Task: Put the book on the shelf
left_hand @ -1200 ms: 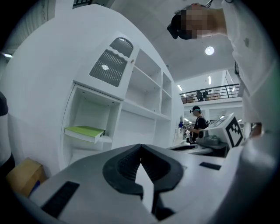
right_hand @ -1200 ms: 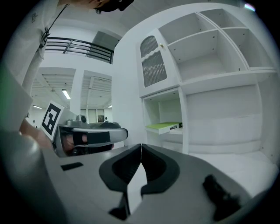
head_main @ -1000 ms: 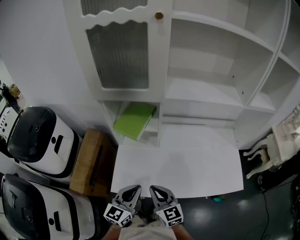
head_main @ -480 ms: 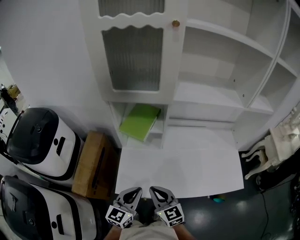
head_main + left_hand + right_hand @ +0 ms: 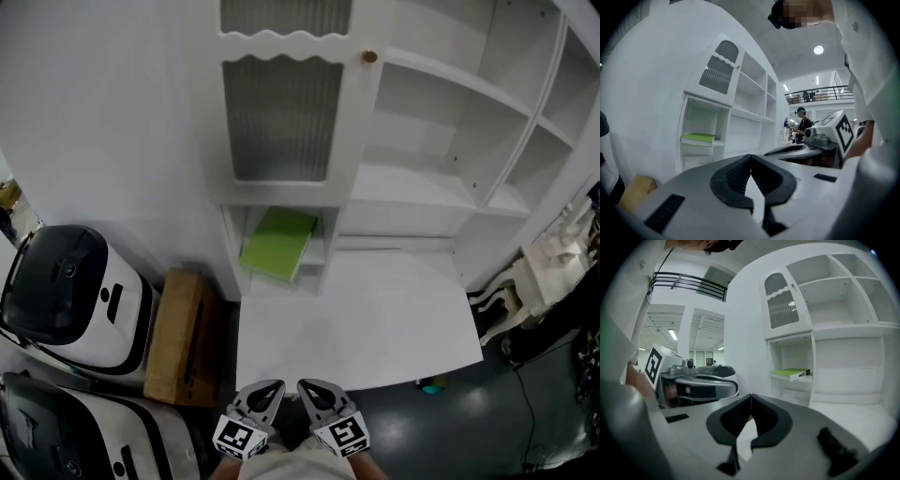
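Book point(image 5: 277, 245) lies on the shelf point(image 5: 412, 192); the task looks done.
Left claw point(image 5: 270, 386) and right claw point(image 5: 307, 385) are closed and empty, so no further grab seems needed.

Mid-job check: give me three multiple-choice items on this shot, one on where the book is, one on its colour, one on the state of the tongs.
1. Where is the book?
A. on the table
B. in the cubby under the glazed door
C. on the top shelf

2. What colour is it?
A. green
B. red
C. blue

3. The left tongs and right tongs are:
A. both open
B. right shut on the book
C. both shut, empty

Key: 1 B, it lies inside the cubby; 2 A, its cover is green; 3 C, each pair's jaws meet with nothing between them.
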Tool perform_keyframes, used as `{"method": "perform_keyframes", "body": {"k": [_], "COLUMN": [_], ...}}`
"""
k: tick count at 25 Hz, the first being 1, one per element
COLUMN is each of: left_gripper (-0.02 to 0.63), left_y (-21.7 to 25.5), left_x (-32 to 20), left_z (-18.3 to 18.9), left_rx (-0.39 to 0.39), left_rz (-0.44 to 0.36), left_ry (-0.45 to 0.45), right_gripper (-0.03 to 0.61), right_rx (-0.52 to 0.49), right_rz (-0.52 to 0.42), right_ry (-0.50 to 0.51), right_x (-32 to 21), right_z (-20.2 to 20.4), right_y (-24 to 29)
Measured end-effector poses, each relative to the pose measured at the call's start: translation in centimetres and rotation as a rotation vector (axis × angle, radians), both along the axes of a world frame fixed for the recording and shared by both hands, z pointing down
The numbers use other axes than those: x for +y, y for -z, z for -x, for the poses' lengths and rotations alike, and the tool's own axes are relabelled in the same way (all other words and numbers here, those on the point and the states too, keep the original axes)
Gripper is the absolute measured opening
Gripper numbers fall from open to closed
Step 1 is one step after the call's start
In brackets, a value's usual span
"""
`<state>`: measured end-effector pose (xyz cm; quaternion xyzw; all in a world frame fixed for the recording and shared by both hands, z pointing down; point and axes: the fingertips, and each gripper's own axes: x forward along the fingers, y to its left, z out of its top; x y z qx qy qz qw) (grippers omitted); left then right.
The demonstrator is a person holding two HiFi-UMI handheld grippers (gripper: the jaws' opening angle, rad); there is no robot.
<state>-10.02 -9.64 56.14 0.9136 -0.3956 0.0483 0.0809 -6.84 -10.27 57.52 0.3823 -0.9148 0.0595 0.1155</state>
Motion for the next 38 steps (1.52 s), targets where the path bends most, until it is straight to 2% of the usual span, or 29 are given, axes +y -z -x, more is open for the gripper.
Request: {"method": "perform_keyframes", "body": {"k": [7,10,13,20,25,38], "left_gripper": [0.009,0.009,0.009,0.009,0.009,0.009], "left_y": [-0.8,-1.0,-0.9,-0.5,-0.7,-1.0], "left_x": [1.6,2.0,2.1,2.2,2.7,3.0], "left_z": [1.9,2.5,2.7,0.9,-0.2,-2.6], "left_rx": [-0.007,-0.023,-0.008,-0.011,0.01,-0.017], "left_rz": [0.0,-0.009,0.004,0.002,0.02,0.028], "left_ry": [-0.045,-0.049,-0.032,-0.01,0.015,0.031], "right_gripper": [0.013,0.013,0.012,0.012,0.012,0.012], "right_rx": [0.005,0.01,0.016,-0.008,-0.014,0.006], "right_rz": [0.03,0.016,0.0,-0.022,-0.001,0.005], "right_ry": [-0.048,-0.034,-0.013,0.024,0.021,0.031], "right_x": [2.3,2.9,3.0,3.2,3.9,4.0], "right_z": [1.6,2.4,2.5,1.7,0.4,-2.0], "right_y": [-1.5,-1.1,-0.3,1.0,0.4,0.1]}}
